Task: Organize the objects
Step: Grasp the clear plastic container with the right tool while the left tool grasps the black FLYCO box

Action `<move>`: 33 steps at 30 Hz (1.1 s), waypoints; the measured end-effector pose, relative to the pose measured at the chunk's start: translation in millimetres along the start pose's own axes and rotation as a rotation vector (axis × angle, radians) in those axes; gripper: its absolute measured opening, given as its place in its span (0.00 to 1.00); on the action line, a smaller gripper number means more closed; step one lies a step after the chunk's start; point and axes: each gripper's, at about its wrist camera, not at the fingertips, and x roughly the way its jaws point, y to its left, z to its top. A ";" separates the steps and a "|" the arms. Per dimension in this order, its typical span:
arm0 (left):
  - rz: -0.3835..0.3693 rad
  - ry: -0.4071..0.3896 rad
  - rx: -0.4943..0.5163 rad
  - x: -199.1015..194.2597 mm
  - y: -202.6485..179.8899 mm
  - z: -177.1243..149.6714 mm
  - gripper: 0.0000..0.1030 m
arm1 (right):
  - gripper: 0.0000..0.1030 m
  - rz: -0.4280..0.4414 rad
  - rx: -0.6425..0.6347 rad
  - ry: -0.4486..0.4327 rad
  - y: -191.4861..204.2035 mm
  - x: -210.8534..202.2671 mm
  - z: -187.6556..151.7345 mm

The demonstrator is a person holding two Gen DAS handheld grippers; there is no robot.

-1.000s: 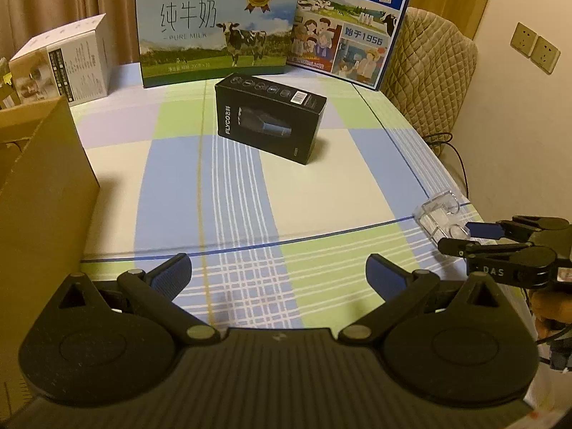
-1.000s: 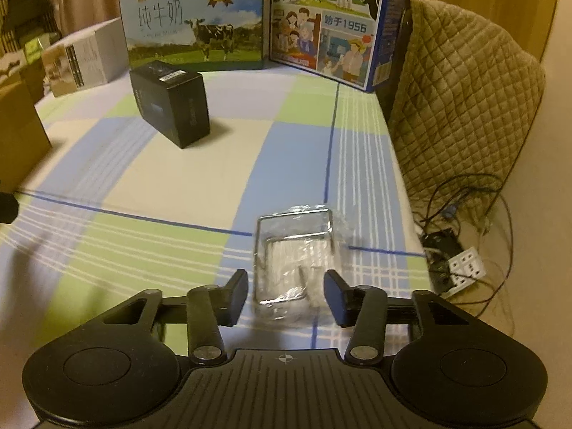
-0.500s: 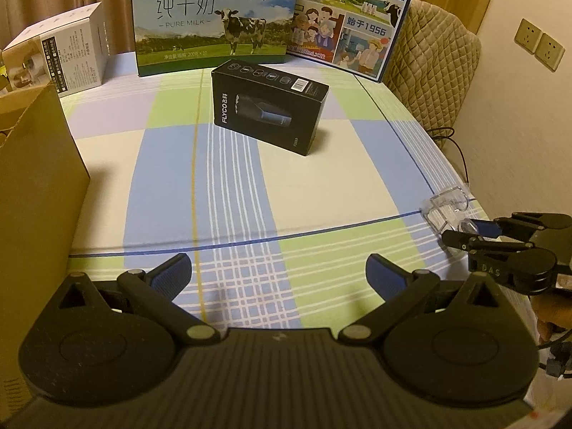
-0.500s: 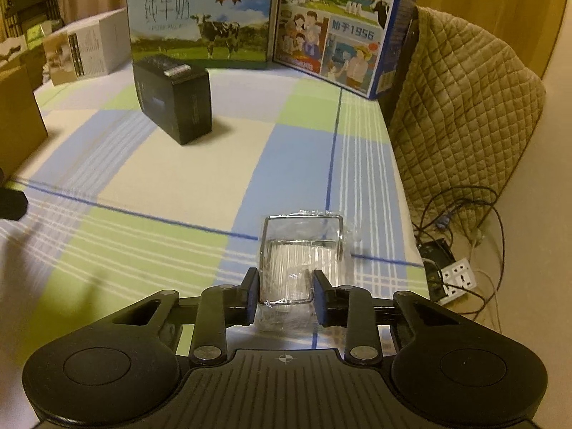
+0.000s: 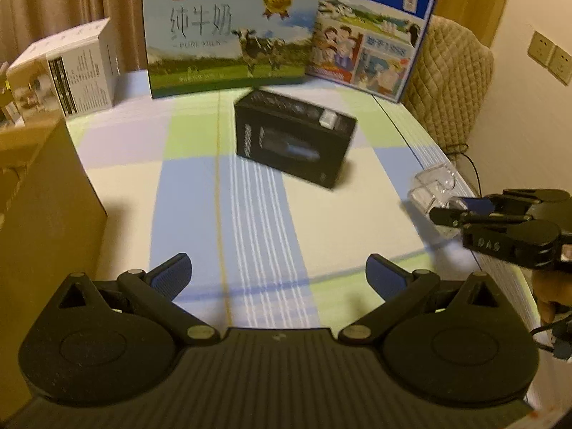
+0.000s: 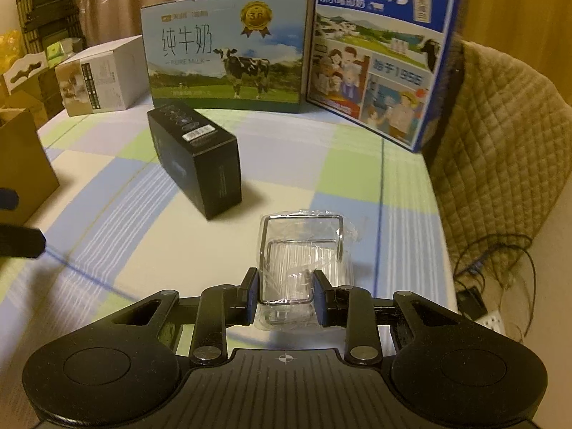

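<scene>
My right gripper [image 6: 285, 296] is shut on a clear plastic-wrapped packet with a wire frame [image 6: 304, 254] and holds it lifted off the checked tablecloth [image 6: 118, 186]. The packet [image 5: 434, 187] and the right gripper [image 5: 454, 211] also show at the right of the left wrist view. My left gripper [image 5: 279, 273] is open and empty above the near part of the table. A black box [image 5: 295, 141] stands at the table's middle; it also shows in the right wrist view [image 6: 200, 164].
Two milk cartons [image 5: 232, 35] [image 5: 371, 32] stand at the back. A white box [image 5: 68, 71] sits back left. A brown cardboard box [image 5: 39, 221] stands at the left edge. A quilted chair [image 6: 500, 143] and floor cables [image 6: 493, 268] lie right of the table.
My right gripper closed on the clear packet and lifted it off the table. My left gripper stayed open and moved forward over the table.
</scene>
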 end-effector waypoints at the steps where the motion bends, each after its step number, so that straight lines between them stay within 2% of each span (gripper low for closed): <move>1: 0.003 -0.007 -0.001 1.4 2.2 4.2 0.99 | 0.27 0.000 0.001 0.000 -0.7 5.7 4.3; 8: 0.033 -0.038 -0.030 17.7 20.6 35.9 0.99 | 0.27 0.011 -0.034 -0.022 -1.2 38.1 38.6; 14: 0.031 -0.044 -0.048 24.3 28.8 45.2 0.99 | 0.27 0.048 -0.087 -0.031 11.2 59.2 59.9; 23: 0.015 -0.041 -0.051 31.0 28.3 49.7 0.99 | 0.27 0.207 -0.126 0.002 37.0 55.8 43.7; 27: -0.007 -0.044 -0.046 35.4 24.4 57.2 0.99 | 0.27 0.330 -0.077 0.014 44.8 52.4 34.2; 33: -0.011 -0.042 0.026 52.1 15.8 69.4 0.98 | 0.27 0.285 -0.033 0.012 45.1 46.5 24.1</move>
